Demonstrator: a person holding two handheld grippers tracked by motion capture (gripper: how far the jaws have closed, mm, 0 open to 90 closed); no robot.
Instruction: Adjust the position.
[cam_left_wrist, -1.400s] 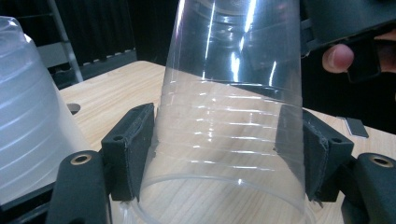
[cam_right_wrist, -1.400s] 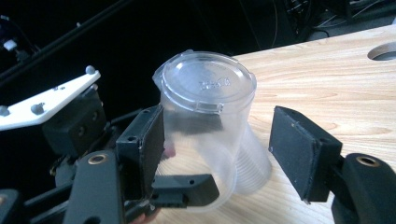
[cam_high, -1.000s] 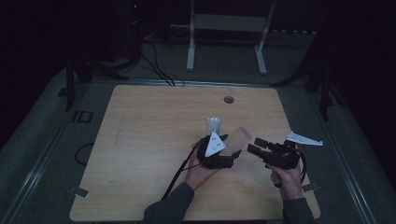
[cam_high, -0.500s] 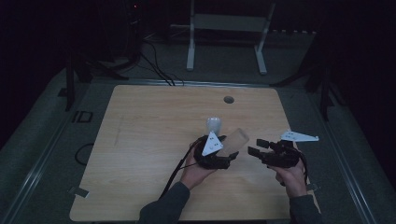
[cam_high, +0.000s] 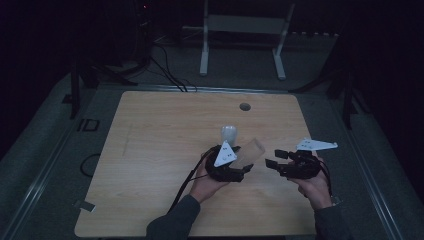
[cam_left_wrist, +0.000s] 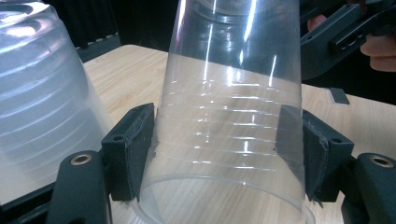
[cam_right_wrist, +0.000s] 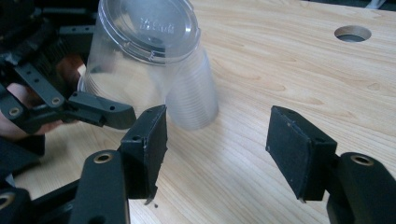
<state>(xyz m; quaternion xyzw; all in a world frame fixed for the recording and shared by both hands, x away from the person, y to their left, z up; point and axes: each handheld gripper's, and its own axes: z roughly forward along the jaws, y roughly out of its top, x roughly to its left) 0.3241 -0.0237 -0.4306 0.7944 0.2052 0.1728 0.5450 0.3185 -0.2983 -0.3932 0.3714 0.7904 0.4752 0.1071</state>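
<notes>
Since the earlier high view, the left claw (cam_high: 243, 169) and its cup have shifted only slightly, and the right claw (cam_high: 274, 157) keeps its place beside them.

The pale wooden surface (cam_high: 150, 150) has a round cable hole (cam_high: 244, 106) near its far edge. Around it lies grey floor in a dark room, with a white metal frame (cam_high: 242, 30) standing beyond the far edge and black cables (cam_high: 167, 75) trailing past the far left corner.

A stack of translucent plastic cups (cam_high: 228, 134) stands upside down right of the surface's middle, just beyond the left claw. The left claw pinches a clear ribbed plastic cup (cam_left_wrist: 229, 116) across its wall near the rim, one pad on each side, with the cup tilted toward the right claw; the cup sits towards the near right part of the surface. The right claw is spread wide with nothing between its pads (cam_right_wrist: 149, 140), pointing at the cup's closed base and apart from it.
</notes>
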